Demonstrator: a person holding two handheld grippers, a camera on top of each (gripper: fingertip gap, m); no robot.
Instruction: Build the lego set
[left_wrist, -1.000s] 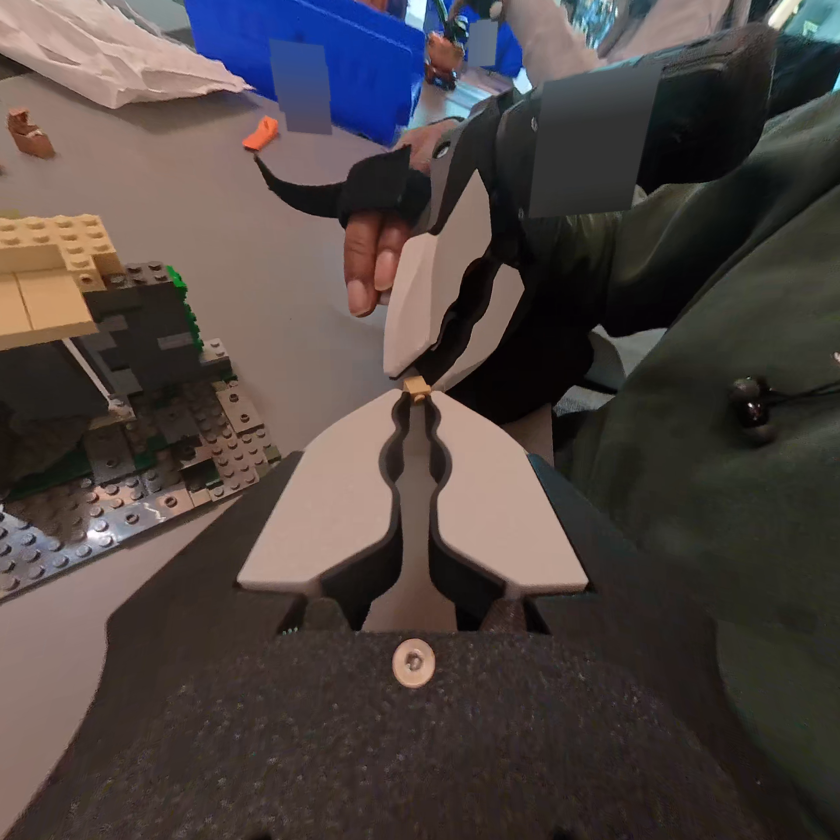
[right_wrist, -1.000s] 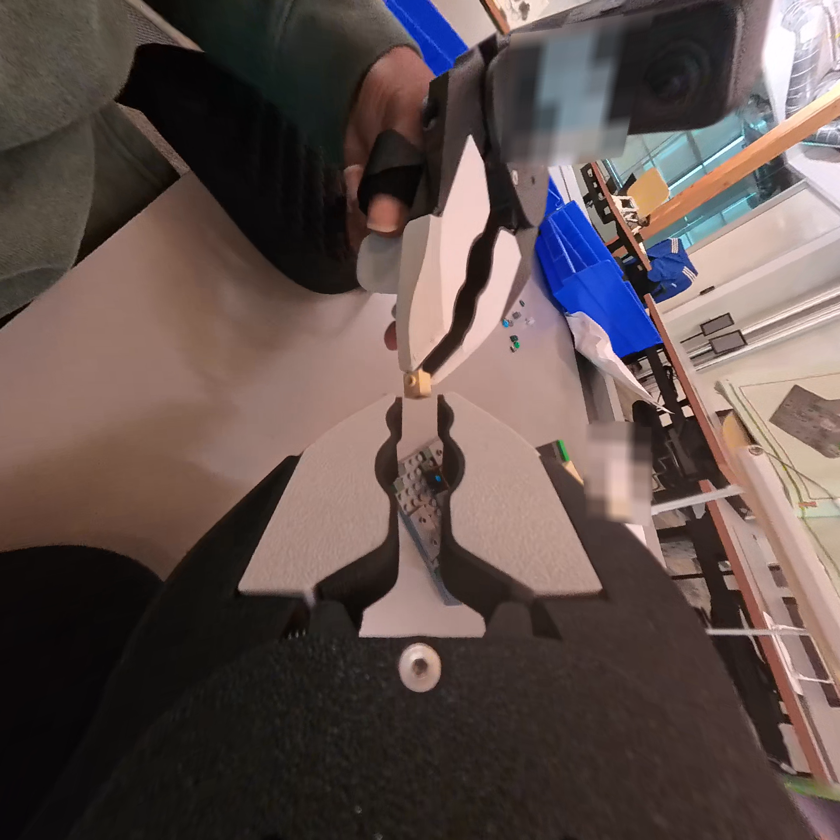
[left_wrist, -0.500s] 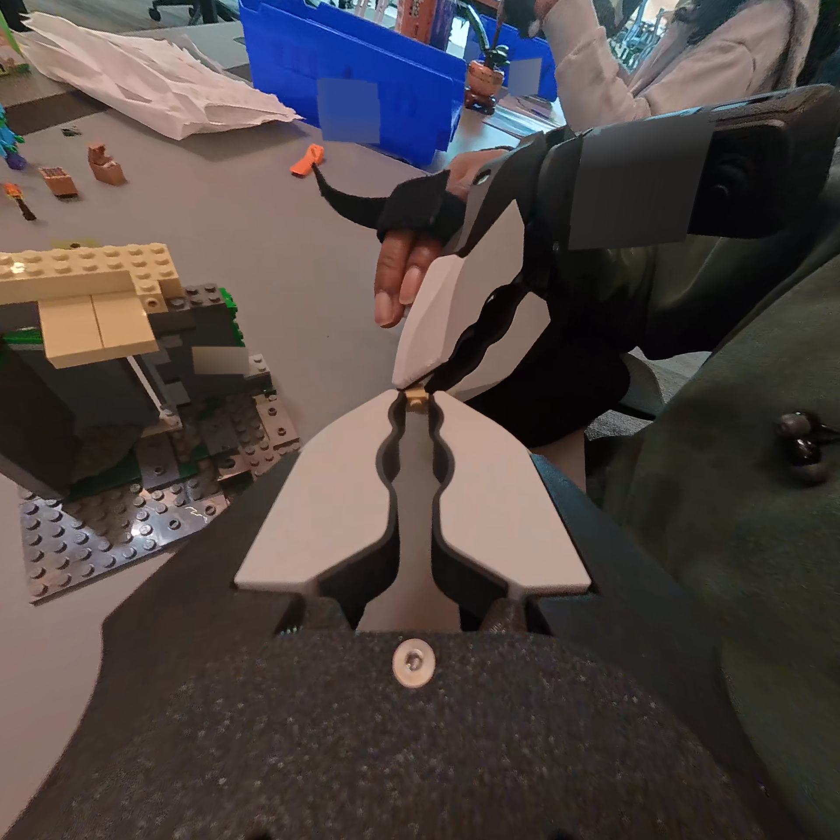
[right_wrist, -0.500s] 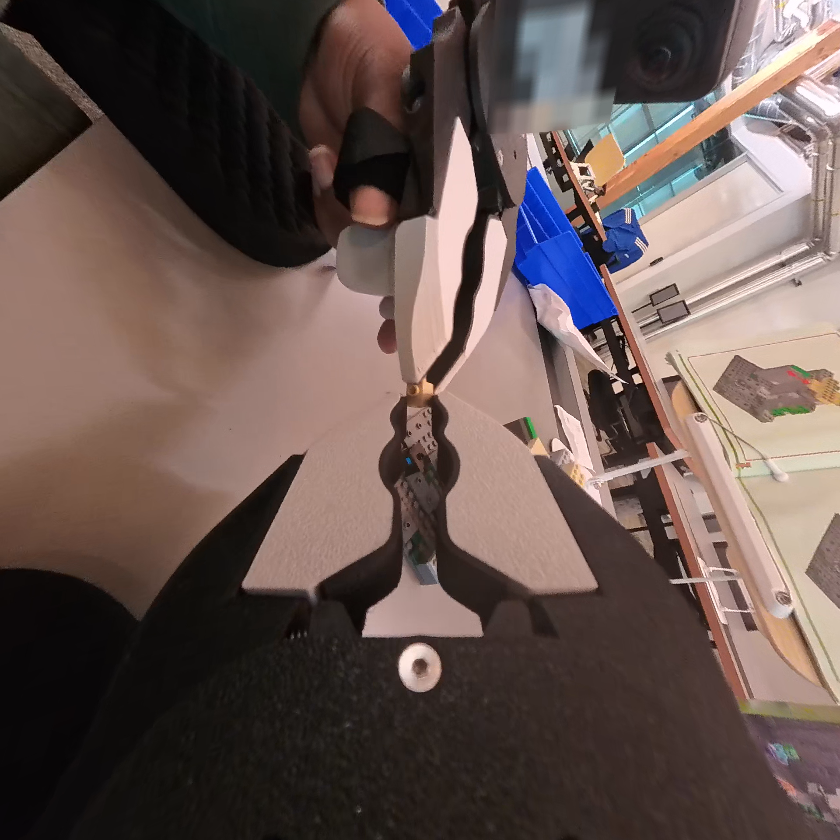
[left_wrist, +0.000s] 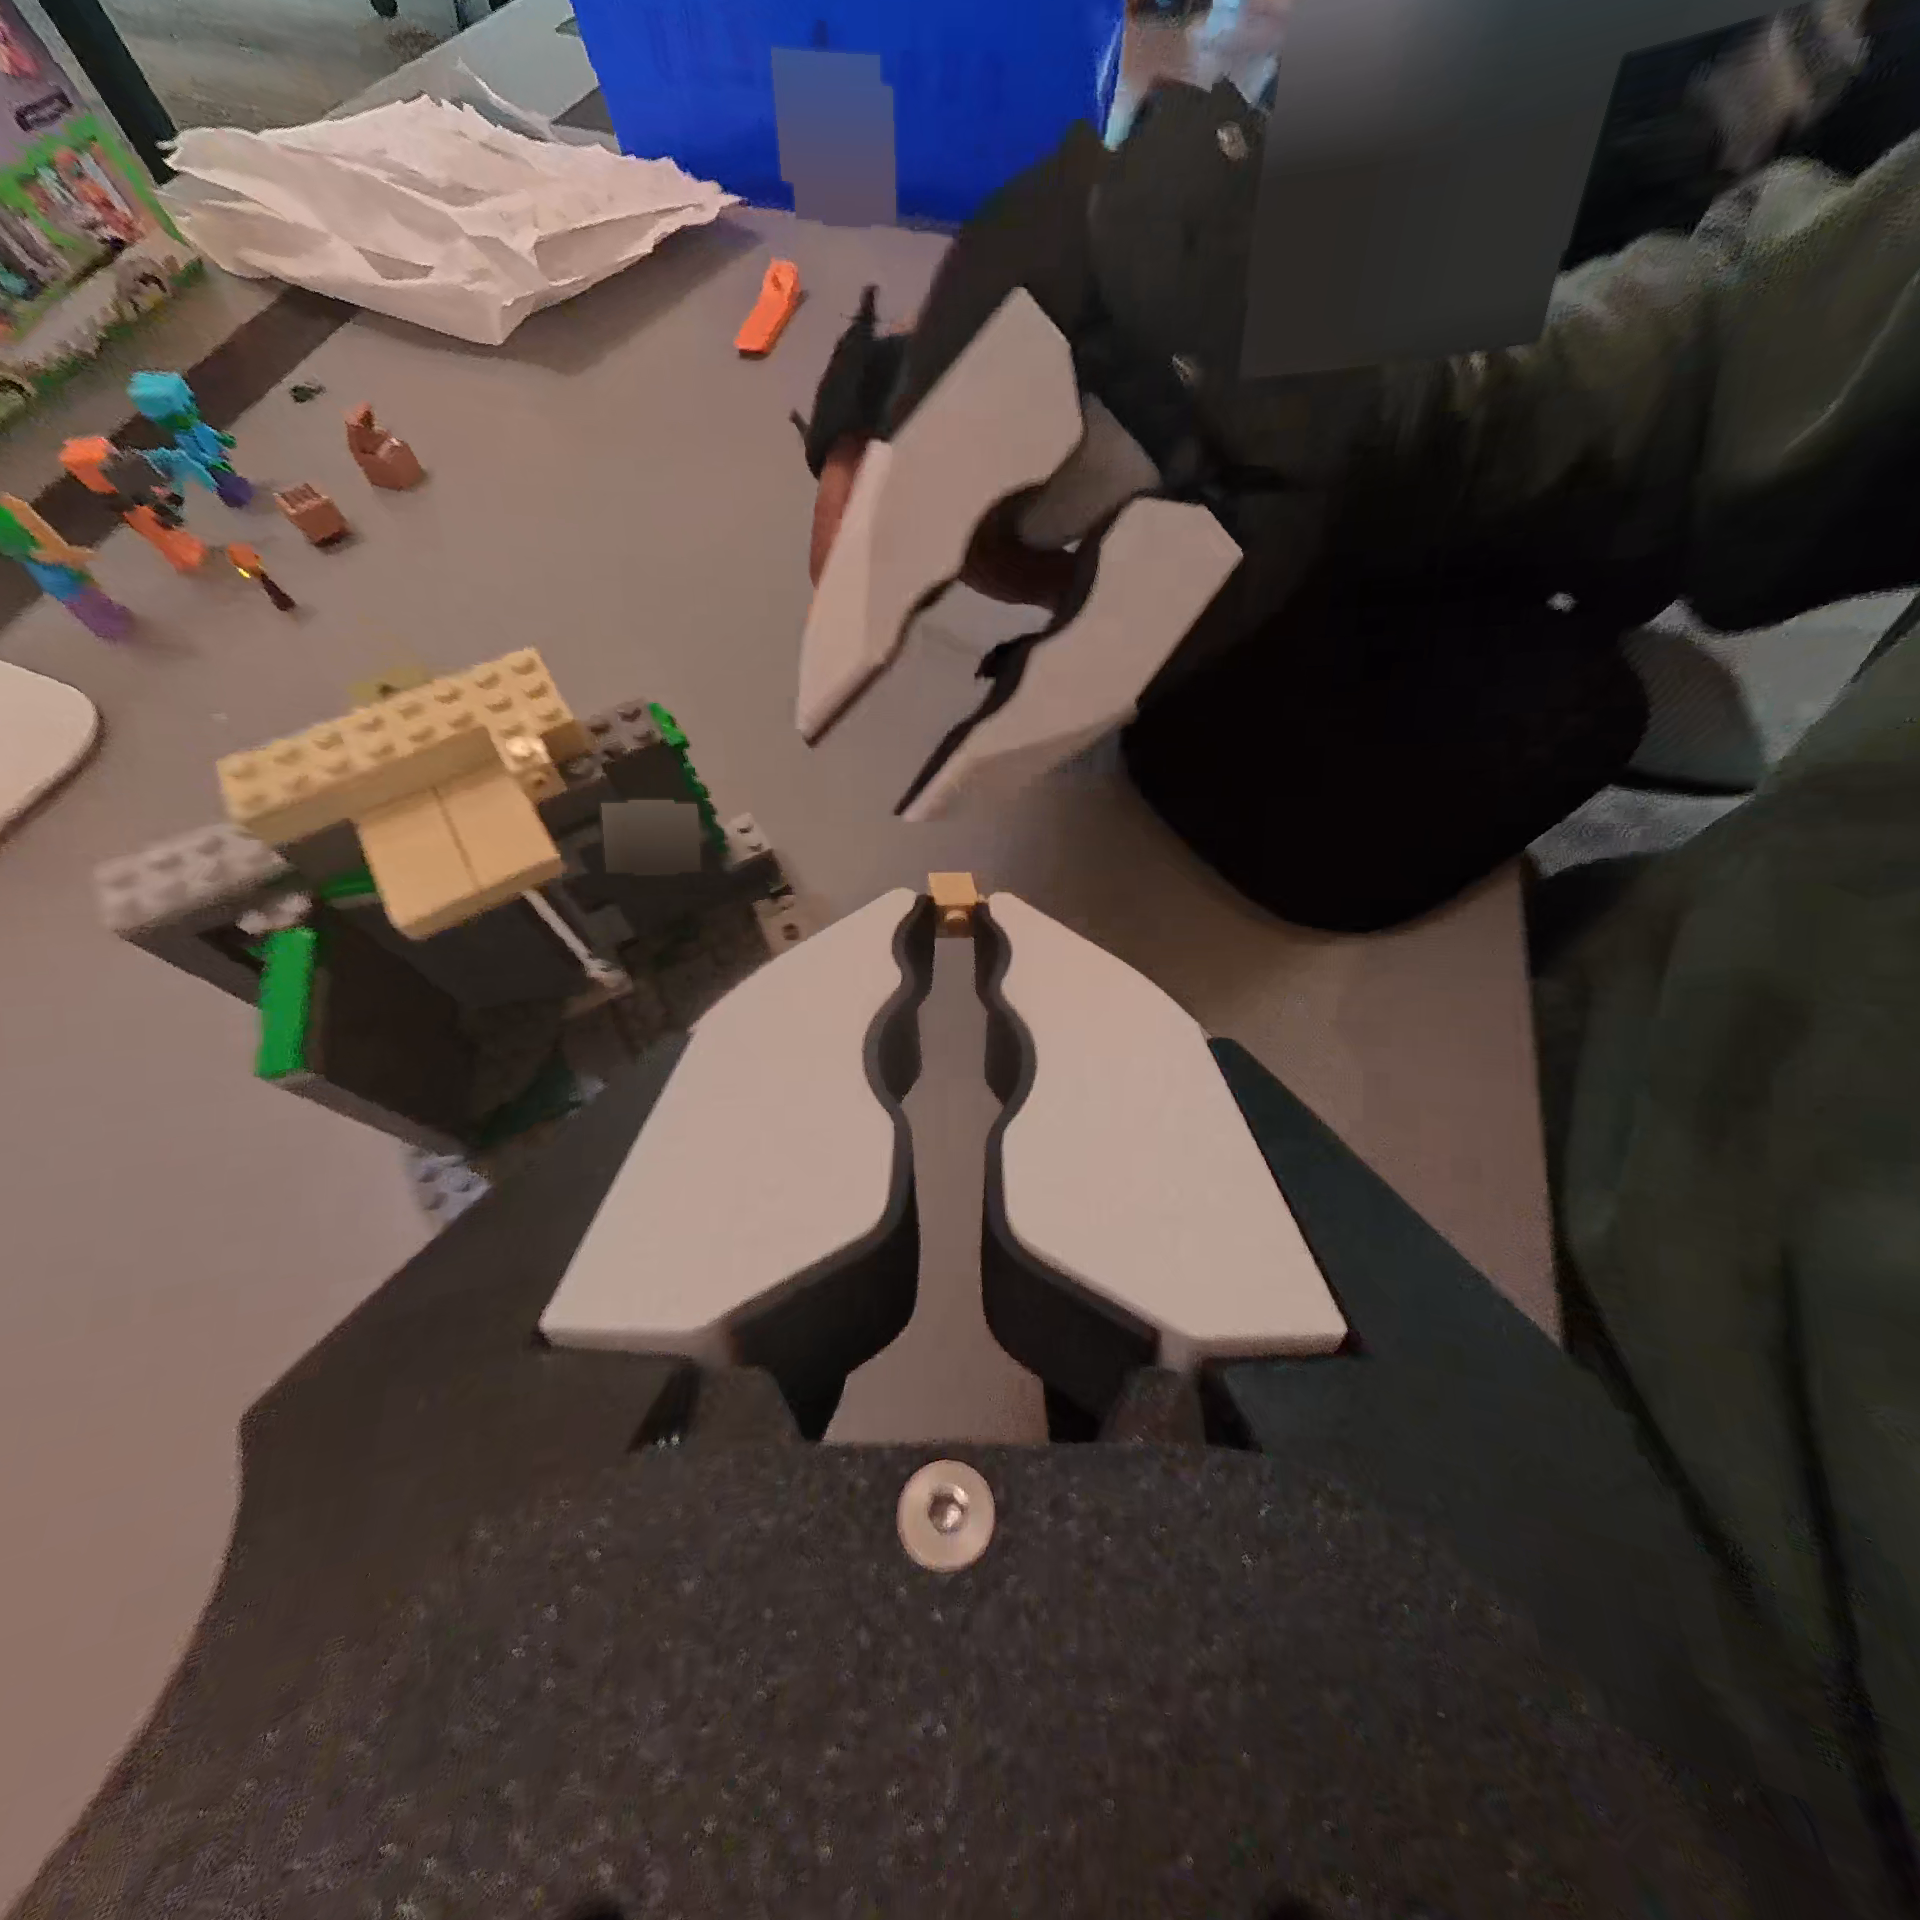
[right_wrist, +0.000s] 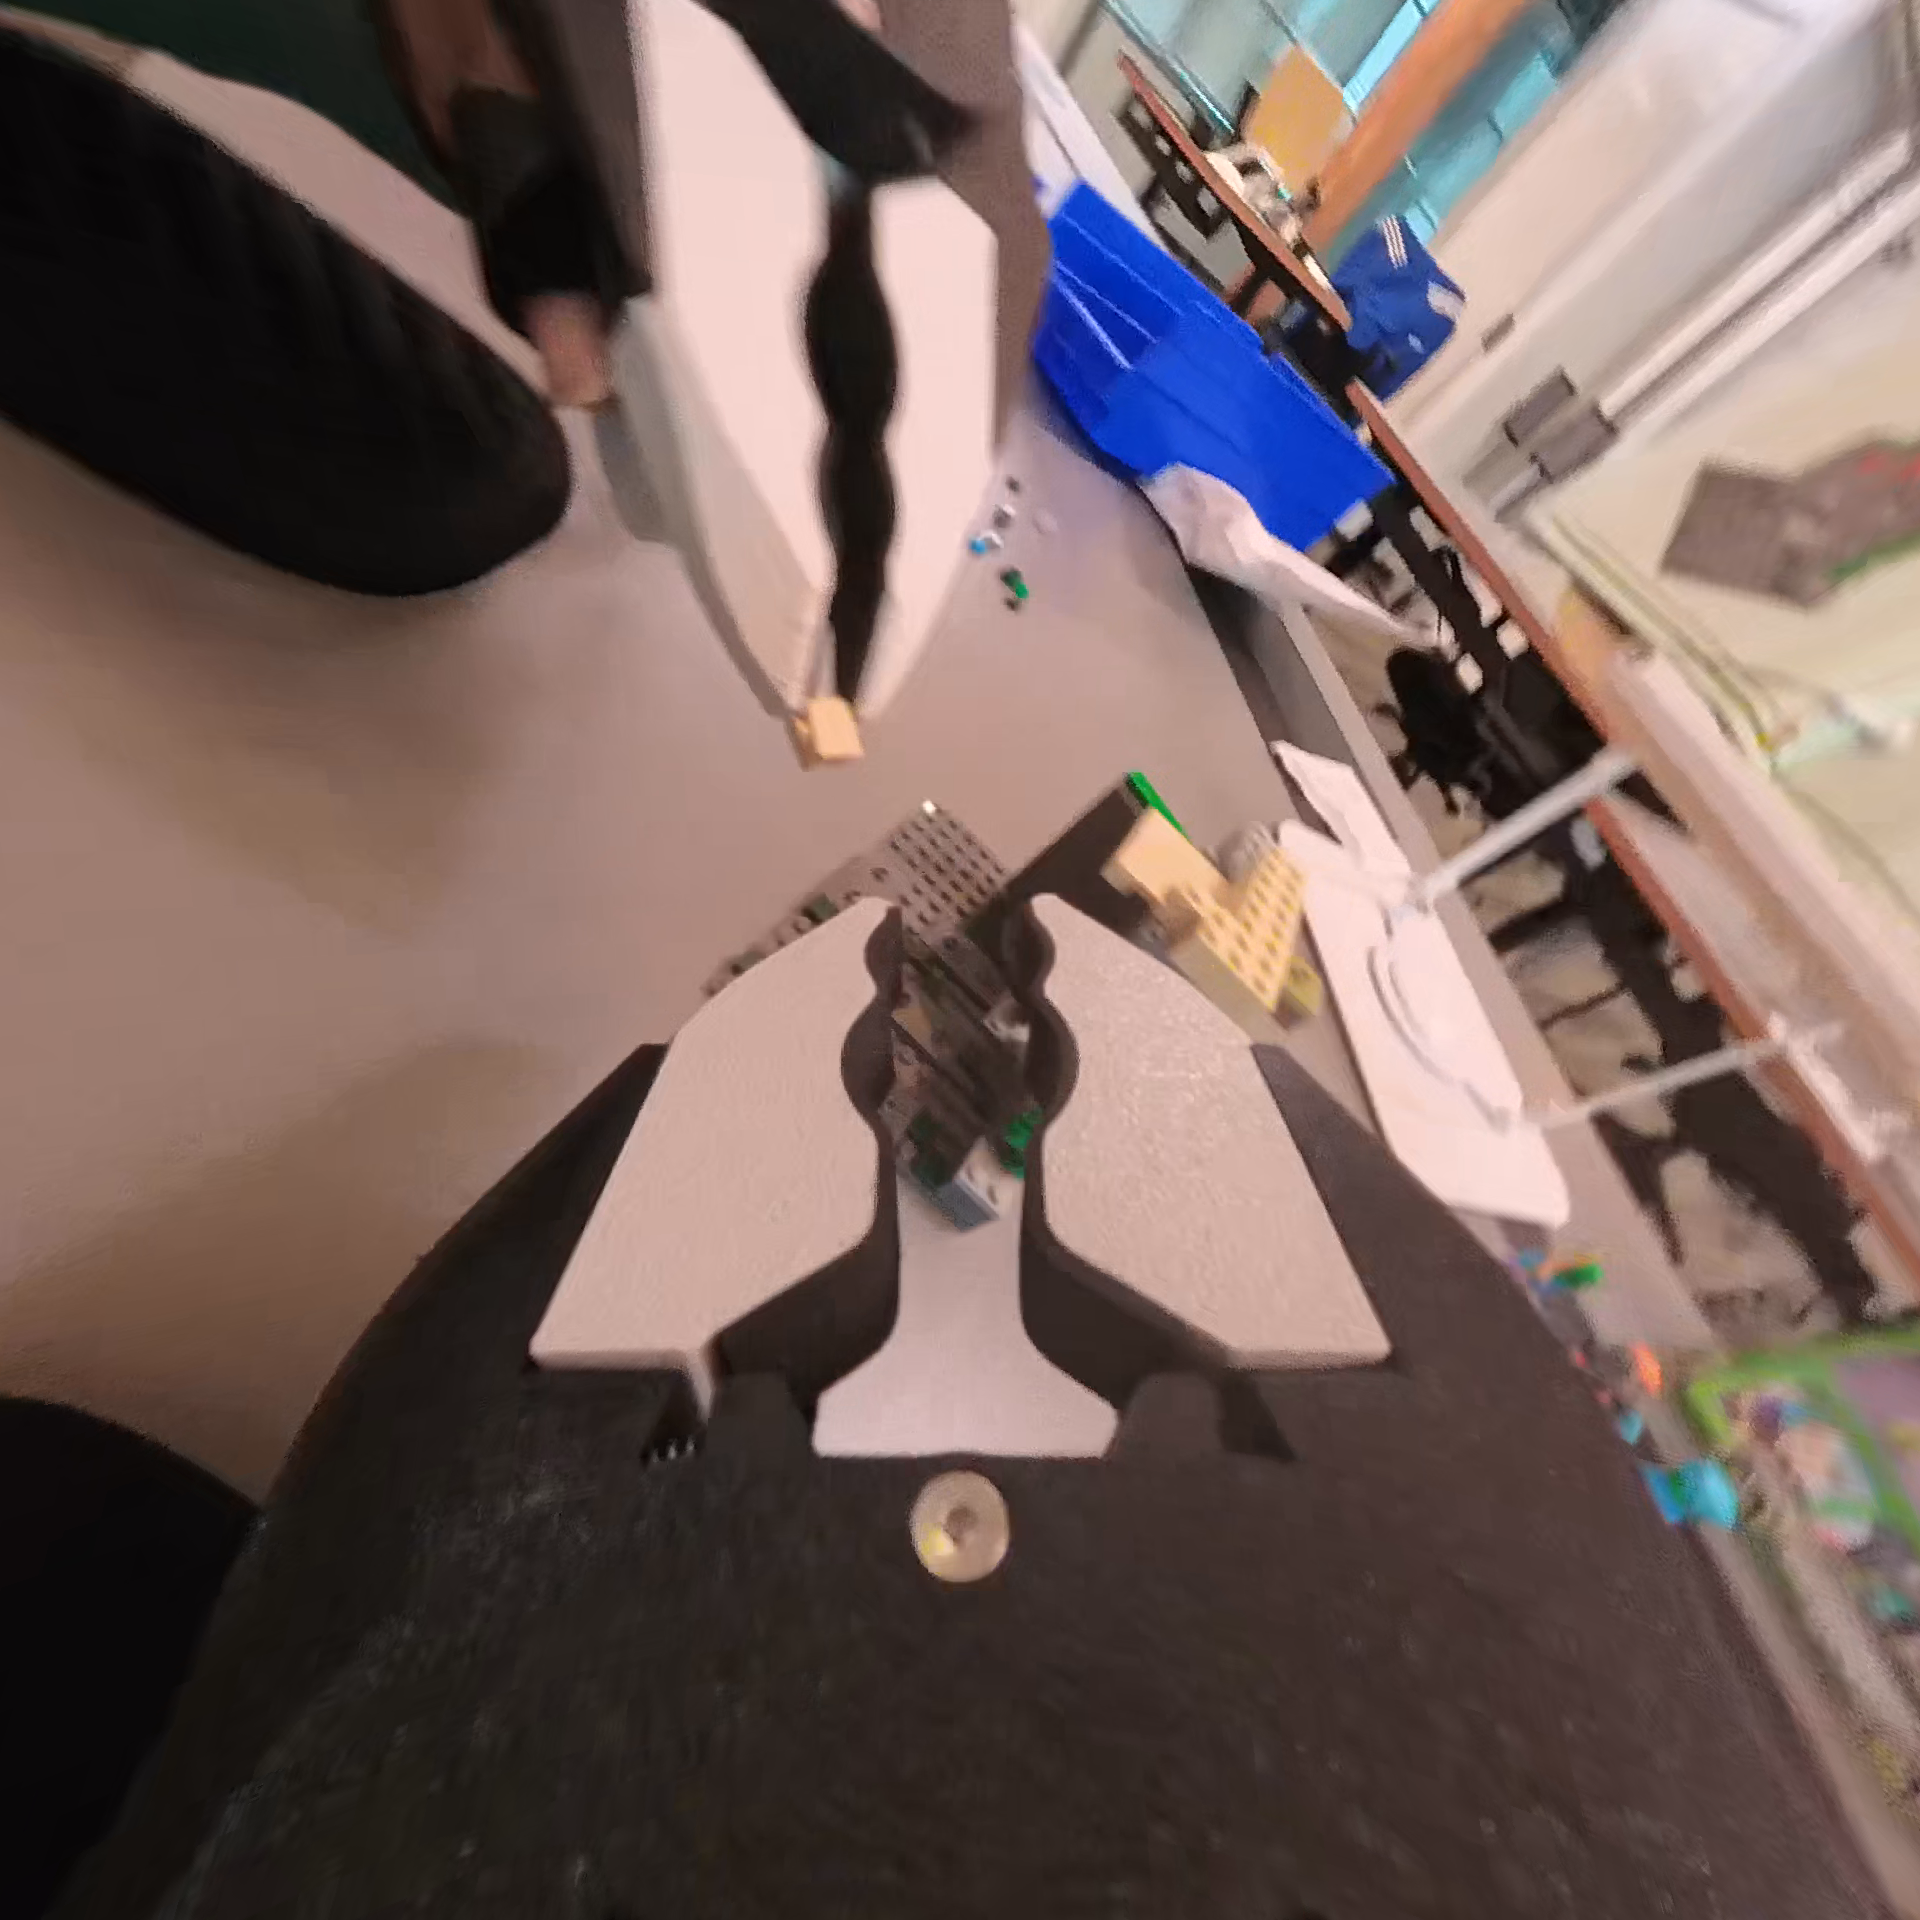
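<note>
My left gripper (left_wrist: 954, 906) is shut on a small tan brick (left_wrist: 954, 891) and holds it above the grey table. My right gripper (left_wrist: 860, 769) hangs just beyond it, tips apart and empty. In the right wrist view my right gripper (right_wrist: 963, 912) is open, and the left gripper (right_wrist: 831, 717) with the tan brick (right_wrist: 828, 732) is above and left of its tips. The lego build (left_wrist: 447, 831), dark grey with a tan roof and green edges, stands on the table to the left. It also shows in the right wrist view (right_wrist: 1236, 925), partly hidden behind my right fingers.
A blue bin (left_wrist: 727, 94) and a crumpled white paper bag (left_wrist: 436, 208) lie at the back. An orange piece (left_wrist: 771, 309), brown pieces (left_wrist: 382, 452) and minifigures (left_wrist: 182, 436) are scattered at the far left. A white tray (right_wrist: 1434, 1070) lies beside the build. A person's dark sleeve (left_wrist: 1714, 935) fills the right.
The two grippers met tip to tip at the tan brick. Now the right gripper has opened and drawn away, and the left one keeps the brick. Both views have swung toward the build.
</note>
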